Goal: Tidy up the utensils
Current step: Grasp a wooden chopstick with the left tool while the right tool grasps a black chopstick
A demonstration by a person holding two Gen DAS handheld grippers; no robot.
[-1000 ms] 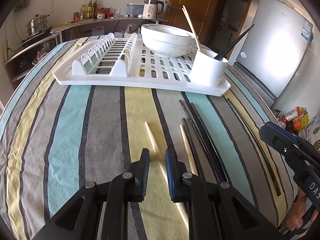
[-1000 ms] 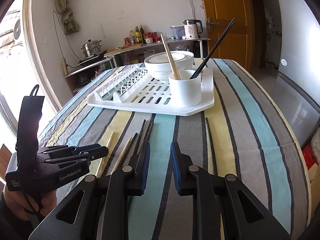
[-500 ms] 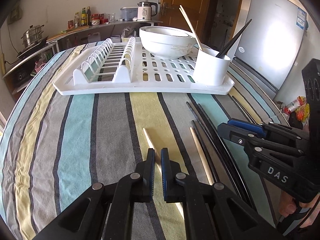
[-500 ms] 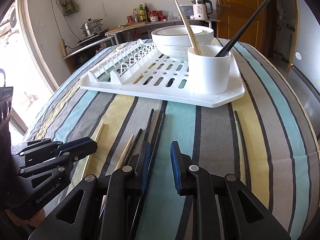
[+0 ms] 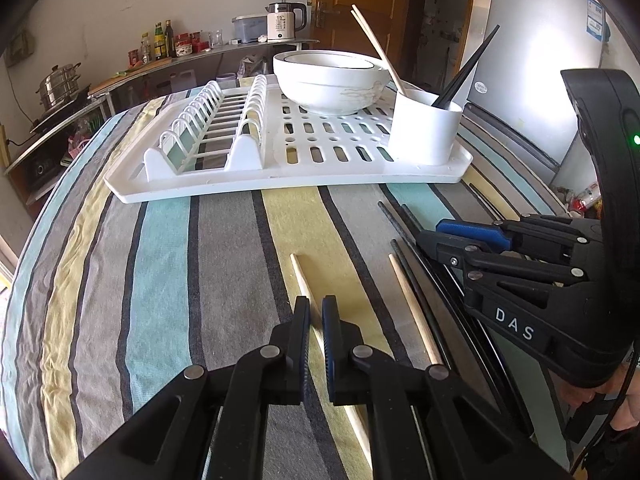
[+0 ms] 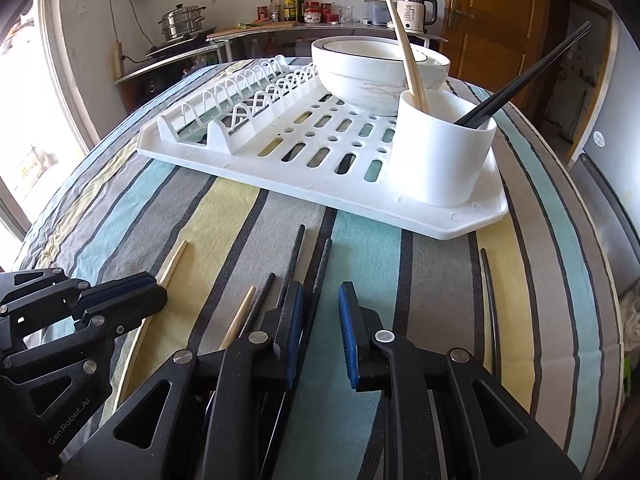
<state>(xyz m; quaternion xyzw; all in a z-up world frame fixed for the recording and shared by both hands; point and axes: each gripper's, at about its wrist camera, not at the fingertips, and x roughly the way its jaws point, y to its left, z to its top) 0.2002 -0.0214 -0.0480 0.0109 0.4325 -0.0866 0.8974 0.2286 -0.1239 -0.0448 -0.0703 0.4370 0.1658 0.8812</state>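
Note:
My left gripper (image 5: pixel 317 314) is shut on a wooden chopstick (image 5: pixel 302 276) that lies on the striped cloth. A second wooden chopstick (image 5: pixel 412 312) lies to its right. My right gripper (image 6: pixel 318 306) is low over a bunch of black chopsticks (image 6: pixel 298 250). One black chopstick (image 6: pixel 324 264) runs into the gap between the jaws, which are closing and still stand apart from it. The white utensil cup (image 6: pixel 444 160) stands on the near right corner of the drying rack (image 6: pixel 360 208). It holds a wooden chopstick and black ones.
A white bowl (image 5: pixel 328 84) sits on the rack behind the cup, and the plate slots (image 5: pixel 208 128) are at the rack's left. A lone black chopstick (image 6: pixel 490 292) lies at the right of the cloth. A fridge (image 5: pixel 532 60) and a kitchen counter (image 6: pixel 256 30) lie beyond the table.
The left jaws have shut on the wooden chopstick. The right gripper has come down and in toward the black chopsticks beside the left gripper, and its jaws have narrowed.

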